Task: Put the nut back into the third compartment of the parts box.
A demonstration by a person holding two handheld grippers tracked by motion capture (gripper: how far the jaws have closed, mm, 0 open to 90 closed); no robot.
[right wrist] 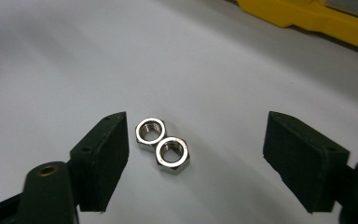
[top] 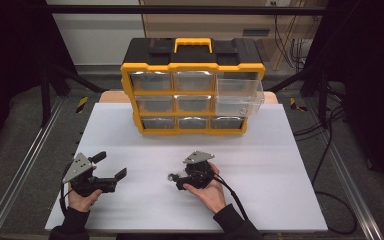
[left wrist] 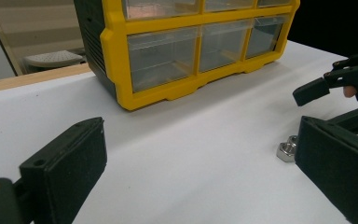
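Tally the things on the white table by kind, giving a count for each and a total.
Nuts: 2, touching, lying flat
Drawer cabinet: 1, yellow and black, one drawer pulled out
Hand-held tools: 2, left and right
Total: 5

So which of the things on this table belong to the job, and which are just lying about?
In the job:
- two shiny steel hex nuts, touching, between the open right gripper
- yellow and black drawer cabinet, its clear top right drawer pulled out

Lying about:
- left gripper, open, idle
- white table sheet
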